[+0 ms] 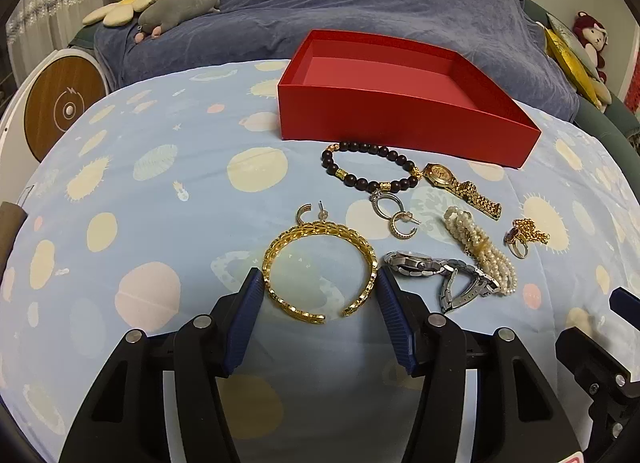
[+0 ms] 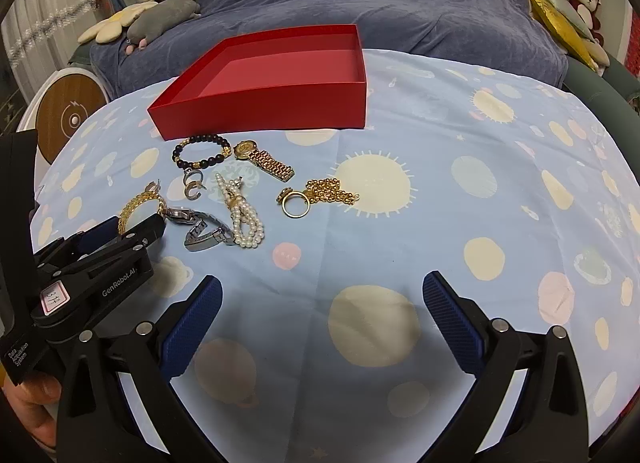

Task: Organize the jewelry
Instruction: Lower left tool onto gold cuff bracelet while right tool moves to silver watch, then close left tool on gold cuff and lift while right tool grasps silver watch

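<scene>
Silver watch (image 1: pixel 436 275) beside bangle (image 1: pixel 320 271), left claw (image 1: pixel 320 287)

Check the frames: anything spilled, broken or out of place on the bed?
Nothing looks damaged or spilled. The red box sits upright and empty; every piece lies loose on the sheet in front of it. Left gripper brackets the gold bangle, pads at its sides. Right gripper is open over bare sheet.

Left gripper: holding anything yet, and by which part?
The left gripper fingers flank the gold bangle at its two sides; a firm hold cannot be told. The right gripper is empty.
</scene>
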A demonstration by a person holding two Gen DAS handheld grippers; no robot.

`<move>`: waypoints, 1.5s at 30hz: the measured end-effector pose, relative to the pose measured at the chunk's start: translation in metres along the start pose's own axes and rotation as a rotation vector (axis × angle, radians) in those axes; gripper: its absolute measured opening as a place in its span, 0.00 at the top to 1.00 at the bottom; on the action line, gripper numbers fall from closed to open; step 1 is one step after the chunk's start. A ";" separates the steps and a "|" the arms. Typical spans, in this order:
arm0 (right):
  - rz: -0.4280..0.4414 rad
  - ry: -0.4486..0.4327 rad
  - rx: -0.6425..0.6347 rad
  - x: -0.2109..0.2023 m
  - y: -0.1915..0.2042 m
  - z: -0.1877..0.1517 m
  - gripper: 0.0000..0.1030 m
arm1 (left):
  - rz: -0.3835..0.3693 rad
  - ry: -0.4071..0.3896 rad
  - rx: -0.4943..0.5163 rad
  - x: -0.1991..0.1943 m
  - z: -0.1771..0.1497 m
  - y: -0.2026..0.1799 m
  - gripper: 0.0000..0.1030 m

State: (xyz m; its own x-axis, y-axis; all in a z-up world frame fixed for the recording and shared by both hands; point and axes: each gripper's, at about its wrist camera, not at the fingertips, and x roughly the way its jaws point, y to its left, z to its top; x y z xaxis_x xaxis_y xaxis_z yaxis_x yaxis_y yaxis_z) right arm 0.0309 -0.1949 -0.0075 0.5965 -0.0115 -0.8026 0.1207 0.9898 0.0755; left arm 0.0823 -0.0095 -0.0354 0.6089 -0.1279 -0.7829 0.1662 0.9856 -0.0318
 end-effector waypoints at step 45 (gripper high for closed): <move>0.250 0.028 -0.249 0.050 0.079 0.044 0.60 | -0.002 -0.043 -0.103 -0.038 0.001 0.071 0.46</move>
State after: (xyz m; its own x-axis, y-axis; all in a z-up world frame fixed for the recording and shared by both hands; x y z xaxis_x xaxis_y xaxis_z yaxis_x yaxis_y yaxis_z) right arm 0.1055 -0.1232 -0.0157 0.5608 0.2358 -0.7937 -0.2258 0.9658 0.1275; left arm 0.0712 0.0656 -0.0073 0.6414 -0.1328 -0.7556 0.0887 0.9911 -0.0989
